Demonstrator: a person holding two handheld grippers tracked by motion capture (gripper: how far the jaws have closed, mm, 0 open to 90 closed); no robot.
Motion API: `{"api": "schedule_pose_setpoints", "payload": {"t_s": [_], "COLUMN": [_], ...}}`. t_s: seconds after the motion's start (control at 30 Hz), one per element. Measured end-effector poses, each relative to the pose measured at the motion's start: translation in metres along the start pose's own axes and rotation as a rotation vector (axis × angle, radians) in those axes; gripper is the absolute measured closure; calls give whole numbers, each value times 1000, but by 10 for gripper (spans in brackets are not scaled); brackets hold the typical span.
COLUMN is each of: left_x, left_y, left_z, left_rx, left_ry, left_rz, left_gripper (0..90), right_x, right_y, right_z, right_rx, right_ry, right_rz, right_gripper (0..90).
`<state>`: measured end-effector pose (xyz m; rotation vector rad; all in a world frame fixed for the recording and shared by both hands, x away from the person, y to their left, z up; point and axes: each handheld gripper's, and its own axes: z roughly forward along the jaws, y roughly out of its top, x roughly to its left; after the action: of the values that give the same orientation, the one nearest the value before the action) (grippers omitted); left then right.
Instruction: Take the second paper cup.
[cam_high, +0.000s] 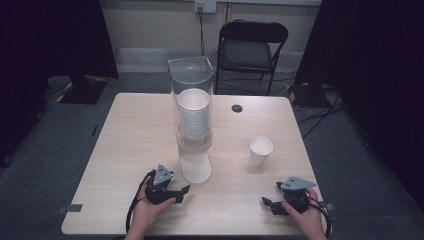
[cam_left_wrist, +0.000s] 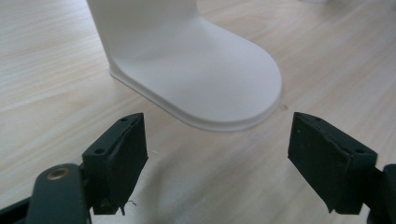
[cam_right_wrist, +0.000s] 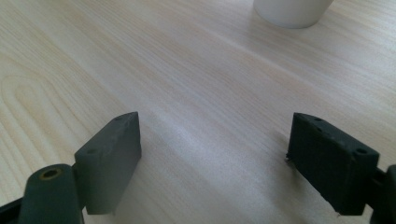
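Note:
A clear tube dispenser (cam_high: 192, 75) stands mid-table on a white base (cam_high: 195, 167) and holds a stack of white cups (cam_high: 193, 117). A single white cup (cam_high: 260, 150) stands upright to its right. My left gripper (cam_high: 184, 194) lies on the table just left of the base, open and holding nothing. In the left gripper view the base (cam_left_wrist: 201, 70) sits just beyond the open left gripper (cam_left_wrist: 217, 163). My right gripper (cam_high: 268, 205) rests near the front right edge, open and holding nothing. In the right gripper view the cup's bottom (cam_right_wrist: 292, 9) lies well ahead of the right gripper (cam_right_wrist: 215, 163).
The wooden table (cam_high: 130, 135) has a small black round grommet (cam_high: 237, 108) behind the cup. A black folding chair (cam_high: 252, 47) stands beyond the far edge. Dark curtains hang at both sides.

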<state>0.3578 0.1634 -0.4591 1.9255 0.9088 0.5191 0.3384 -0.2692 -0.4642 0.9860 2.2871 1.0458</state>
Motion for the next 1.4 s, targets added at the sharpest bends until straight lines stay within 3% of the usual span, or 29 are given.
{"api": "schedule_pose_setpoints", "payload": {"t_s": [0.23, 0.43, 0.53, 0.6, 0.77, 0.97, 1.03, 1.23, 1.4], "left_x": [-1, -4, -5, -6, -10, -11, -13, -11, -13], "left_y": [15, 35, 45, 51, 65, 80, 85, 90, 95], "left_z": [4, 9, 9, 7, 5, 10, 10, 13, 16], "left_rx": [-26, -95, -119, -165, -209, -264, -262, -295, -319], "left_ry": [11, 23, 34, 24, 5, 12, 21, 33, 69], "left_rz": [12, -22, -6, -22, -1, -3, 15, 0, 23], "left_gripper": [194, 193, 194, 197, 215, 219, 214, 265, 269], "right_x": [0, 0, 0, 0, 0, 0, 0, 0, 0], "right_y": [0, 0, 0, 0, 0, 0, 0, 0, 0], "right_z": [0, 0, 0, 0, 0, 0, 0, 0, 0], "right_rx": [4, 4, 4, 4, 4, 4, 4, 4, 4], "right_ry": [-1, -1, -1, -1, -1, -1, -2, -1, -1], "right_rz": [4, 2, 3, 3, 3, 3, 3, 3, 3], "right_gripper": [159, 159, 159, 159, 159, 159, 159, 160, 159]}}
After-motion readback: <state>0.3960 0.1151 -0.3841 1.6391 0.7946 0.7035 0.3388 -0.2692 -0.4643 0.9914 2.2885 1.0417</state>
